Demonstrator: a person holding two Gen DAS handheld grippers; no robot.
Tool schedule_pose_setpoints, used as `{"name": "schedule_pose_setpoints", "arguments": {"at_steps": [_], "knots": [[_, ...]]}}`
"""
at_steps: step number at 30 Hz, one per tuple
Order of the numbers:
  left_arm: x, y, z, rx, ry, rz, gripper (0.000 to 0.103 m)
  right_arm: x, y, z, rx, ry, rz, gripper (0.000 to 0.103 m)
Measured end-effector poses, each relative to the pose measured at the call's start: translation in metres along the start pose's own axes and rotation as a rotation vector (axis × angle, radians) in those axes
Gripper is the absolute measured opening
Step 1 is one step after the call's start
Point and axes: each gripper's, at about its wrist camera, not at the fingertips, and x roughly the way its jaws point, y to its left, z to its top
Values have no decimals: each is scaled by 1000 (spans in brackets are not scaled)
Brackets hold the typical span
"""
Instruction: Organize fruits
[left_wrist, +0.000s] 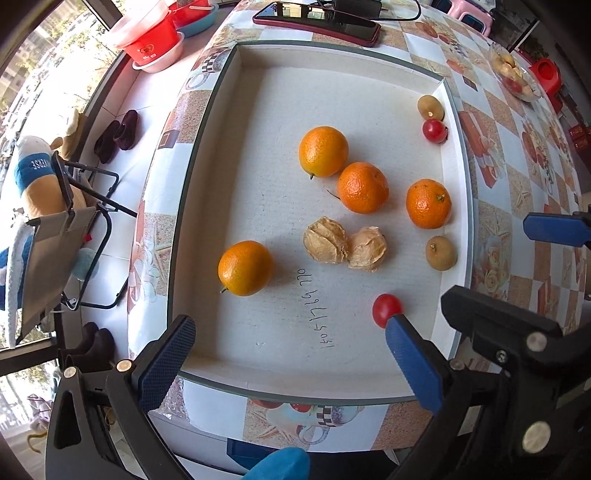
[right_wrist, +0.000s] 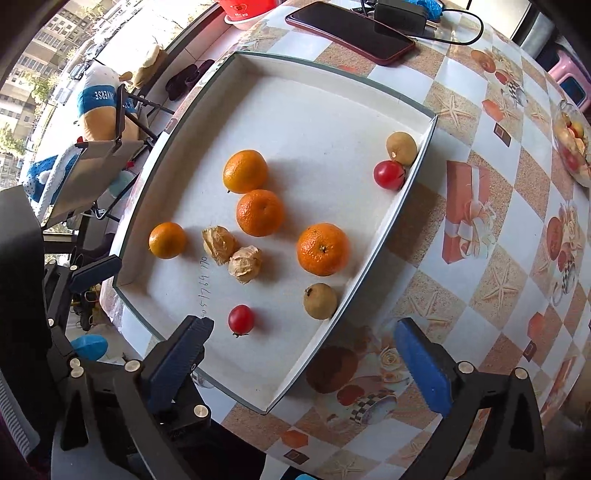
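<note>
I find all the fruit loose in the white tray on the tabletop: four oranges, two husked fruits, partly sorted. Left tongs and right tongs gape wide, empty; the near tomato sits partly masked

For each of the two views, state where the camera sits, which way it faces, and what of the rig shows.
Left wrist: on the left gripper, facing down into the tray; its open jaws and the right gripper show.
Right wrist: on the right gripper, facing down over the tray's corner; open jaws show.
Shared: oranges, husked fruits.
</note>
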Motion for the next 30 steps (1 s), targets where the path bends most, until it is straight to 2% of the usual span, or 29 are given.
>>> {"name": "schedule_pose_setpoints", "arguments": {"at_steps": [4, 11, 23, 30], "knots": [[-3, -2, -2, 18, 2, 19, 103, -3, -1, -2, -6, -4, -34, 103], [-10, -8, -4, 25, -7, 52, 103, -5, 0, -1, -12, -5, -37, 103], [-17, -9, -4, 21, -18, 57, 103, -6, 9, -2, -29, -7, -37, 103], [-22, -7, -6, 34, -42, 34, 103, -3, 9, -1, -21, -5, -36, 103]]}}
